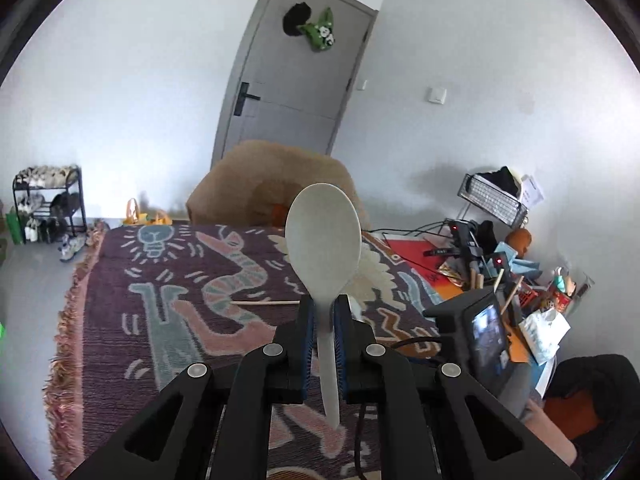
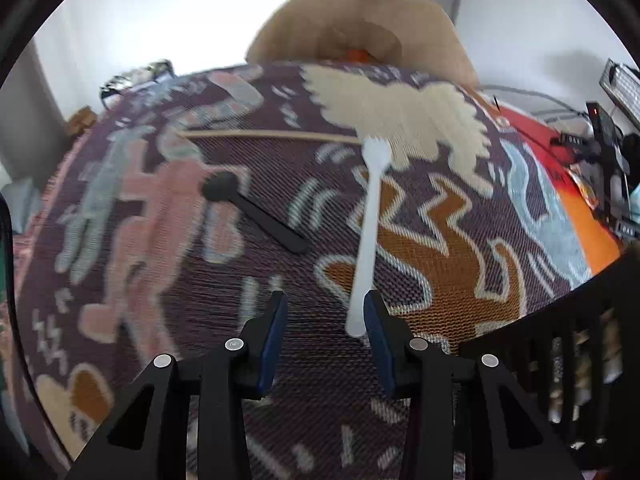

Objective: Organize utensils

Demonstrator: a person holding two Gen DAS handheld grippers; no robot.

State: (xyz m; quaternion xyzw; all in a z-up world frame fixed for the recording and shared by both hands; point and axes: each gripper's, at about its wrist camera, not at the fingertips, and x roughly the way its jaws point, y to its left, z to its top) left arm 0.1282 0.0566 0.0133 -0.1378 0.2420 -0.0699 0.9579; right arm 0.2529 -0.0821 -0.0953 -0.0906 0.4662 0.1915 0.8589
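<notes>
Left gripper point(image 1: 324, 320) fingers clamped on cream spoon point(image 1: 323, 236), held above tabletop point(image 1: 120, 280). Right gripper point(image 2: 326, 312) fingers part open, white fork point(image 2: 370, 220) handle beside right finger, ungripped. Black spoon point(image 2: 248, 210) mid-tabletop, chopstick point(image 2: 272, 134) toward far edge. Mostly undone, I judge.

Patterned cloth point(image 2: 400, 360): fork point(image 2: 370, 216), black spoon point(image 2: 256, 210), chopstick point(image 2: 264, 134).

right gripper point(image 2: 325, 312): jaws standing apart, pointing down at the patterned cloth point(image 2: 420, 280)
white plastic fork point(image 2: 368, 232): lying on the cloth, tines pointing away, handle end sitting just inside the right-hand finger point(image 2: 378, 340); contact unclear
black spoon point(image 2: 252, 210): lying left of the fork, apart from it
wooden chopstick point(image 2: 264, 134): lying crosswise beyond both
tan chair point(image 2: 356, 28): standing behind the table
</notes>
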